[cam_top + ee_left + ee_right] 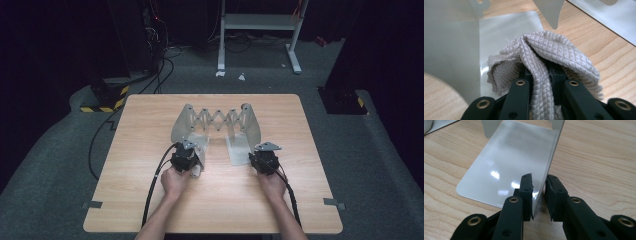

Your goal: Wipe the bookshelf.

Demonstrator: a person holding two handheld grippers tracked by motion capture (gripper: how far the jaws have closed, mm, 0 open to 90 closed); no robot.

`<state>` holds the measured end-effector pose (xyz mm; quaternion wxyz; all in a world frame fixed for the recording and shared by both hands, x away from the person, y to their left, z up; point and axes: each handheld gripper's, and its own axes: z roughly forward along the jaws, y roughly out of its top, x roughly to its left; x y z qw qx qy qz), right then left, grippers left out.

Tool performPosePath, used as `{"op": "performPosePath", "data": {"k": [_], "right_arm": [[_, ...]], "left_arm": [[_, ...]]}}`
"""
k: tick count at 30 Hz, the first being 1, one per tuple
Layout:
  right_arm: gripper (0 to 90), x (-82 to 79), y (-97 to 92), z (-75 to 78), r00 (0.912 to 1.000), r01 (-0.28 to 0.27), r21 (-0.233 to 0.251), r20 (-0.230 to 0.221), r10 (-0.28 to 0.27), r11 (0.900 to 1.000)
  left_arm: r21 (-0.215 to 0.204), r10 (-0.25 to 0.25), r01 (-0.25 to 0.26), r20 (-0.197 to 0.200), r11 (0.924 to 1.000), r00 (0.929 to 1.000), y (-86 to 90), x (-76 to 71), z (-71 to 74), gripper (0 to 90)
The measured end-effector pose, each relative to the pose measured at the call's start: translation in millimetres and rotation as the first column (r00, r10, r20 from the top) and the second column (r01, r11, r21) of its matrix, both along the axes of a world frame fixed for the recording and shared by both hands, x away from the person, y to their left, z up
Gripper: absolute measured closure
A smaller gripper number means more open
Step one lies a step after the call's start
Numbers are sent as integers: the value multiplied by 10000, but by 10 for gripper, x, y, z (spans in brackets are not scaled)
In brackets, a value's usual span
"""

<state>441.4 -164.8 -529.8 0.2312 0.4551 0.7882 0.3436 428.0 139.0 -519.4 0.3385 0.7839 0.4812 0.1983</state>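
Note:
A folding metal rack (220,120) with a scissor linkage and two end plates stands mid-table. My left gripper (187,159) is at its left end plate, shut on a bunched grey quilted cloth (549,50). The cloth rests against that plate's flat foot (506,30), beside the upright wall (449,37). It also peeks out pale under the gripper in the high view (196,170). My right gripper (539,187) is at the right end plate. Its jaws straddle the near edge of the upright wall and are shut on it, next to the shiny foot (506,162).
The wooden table (215,210) has bare room in front of and around the rack. Black cables trail from both grippers off the near edge. On the floor beyond stand a white frame (257,22) and a black-and-yellow striped block (107,97).

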Motion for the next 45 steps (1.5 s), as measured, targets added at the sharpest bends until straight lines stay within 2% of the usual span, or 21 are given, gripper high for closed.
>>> {"op": "performPosePath", "data": {"k": [4, 9, 13, 22, 30, 34, 36, 38, 41, 45], "right_arm": [[762, 0, 0, 0, 10000, -3, -1, 2, 3, 10000], [762, 1, -2, 0, 10000, 1, 15, -13, -1, 10000], [763, 4, -6, 0, 10000, 12, 91, -60, -12, 10000], [763, 1, -2, 0, 10000, -14, 11, -9, 14, 10000], [764, 1, -2, 0, 10000, 8, 75, -58, -8, 10000], [764, 1, -2, 0, 10000, 8, 91, -73, -8, 10000], [764, 1, -3, 0, 10000, -2, 73, -61, 3, 10000], [764, 1, -3, 0, 10000, 12, 104, -79, -12, 9999], [765, 3, -6, 0, 10000, -8, 100, -69, 8, 9999], [765, 3, -7, 0, 10000, -7, 106, -74, 8, 9999]], "left_arm": [[-6, 316, -316, 78, 9995, 9995, 71, -10, -5, 803], [-241, 629, -628, 29, 9977, 9980, 167, 13, -14, 804], [-102, 693, -692, 25, 9975, 9976, 179, 74, -7, 806], [-249, 1107, -1101, 241, 9936, 9936, 234, 117, -13, 806], [-272, 1284, -1269, 611, 9915, 9898, 294, 81, 87, 806], [-295, 1294, -1277, 642, 9914, 9895, 307, 71, 139, 806], [-367, 1284, -1260, 730, 9914, 9890, 314, 72, 183, 806], [-702, 1286, -1230, 811, 9899, 9884, 332, 69, 249, 806], [-948, 1310, -1214, 1027, 9881, 9861, 362, 49, 349, 806], [-823, 1287, -1199, 1125, 9894, 9853, 391, 33, 433, 806]]}}
